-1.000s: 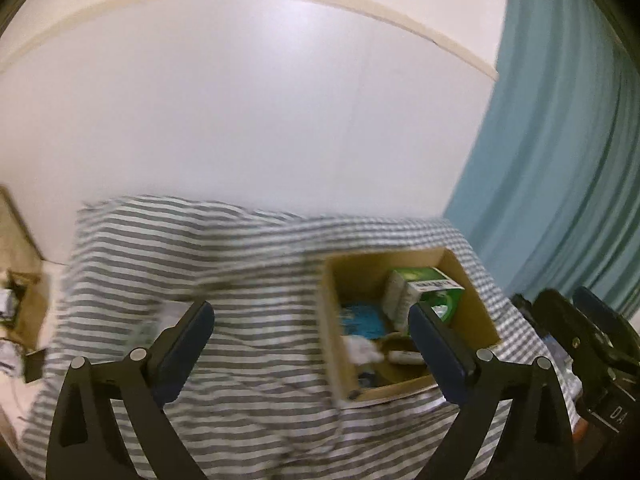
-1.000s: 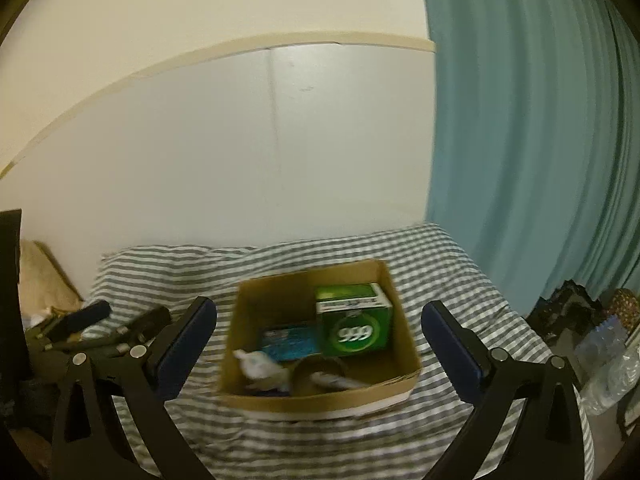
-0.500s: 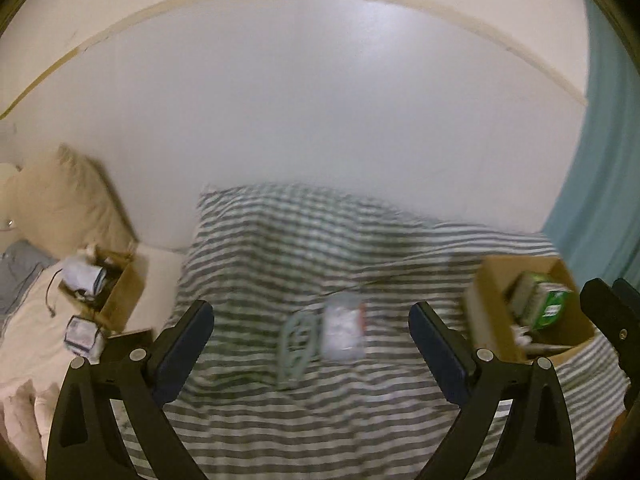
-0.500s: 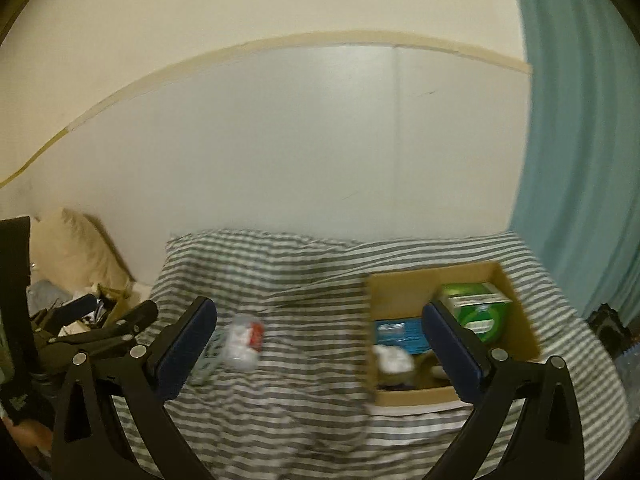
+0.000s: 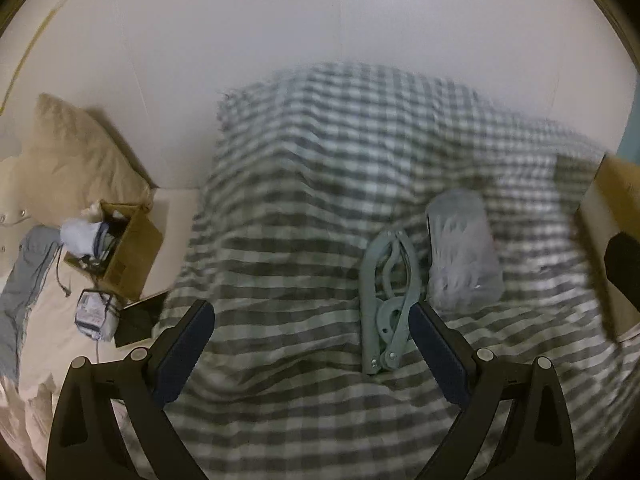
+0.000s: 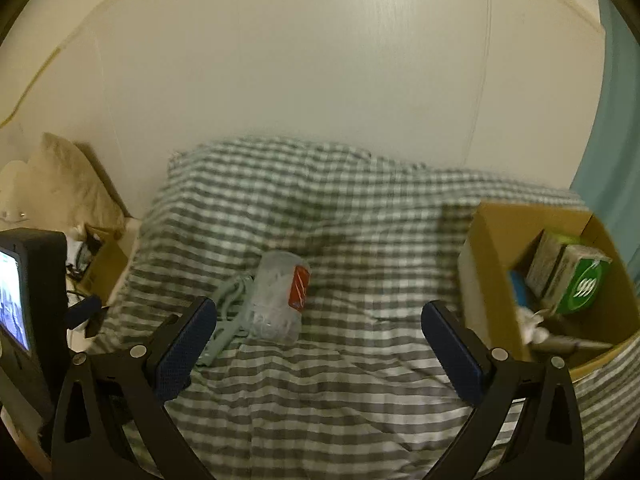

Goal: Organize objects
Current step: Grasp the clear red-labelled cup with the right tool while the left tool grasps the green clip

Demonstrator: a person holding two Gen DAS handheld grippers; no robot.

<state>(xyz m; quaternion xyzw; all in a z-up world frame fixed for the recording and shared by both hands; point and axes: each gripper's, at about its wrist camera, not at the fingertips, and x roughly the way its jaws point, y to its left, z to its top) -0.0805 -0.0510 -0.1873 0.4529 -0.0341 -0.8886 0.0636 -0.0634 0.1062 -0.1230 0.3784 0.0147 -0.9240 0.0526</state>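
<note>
A pale green folded hanger lies on the grey striped blanket, beside a clear plastic bag with a red label; the bag also shows in the left wrist view, the hanger in the right wrist view. A cardboard box at the right holds a green "999" box and other items. My left gripper is open and empty, with its right finger just in front of the hanger. My right gripper is open and empty, above the blanket between bag and box.
A beige pillow and a second open cardboard box with cables and clutter lie at the left on a cream sheet. A white wall is behind the bed. A teal curtain hangs at the right.
Both grippers have swung left from the cardboard box toward the hanger and bag, which now look closer and larger. Both stay open.
</note>
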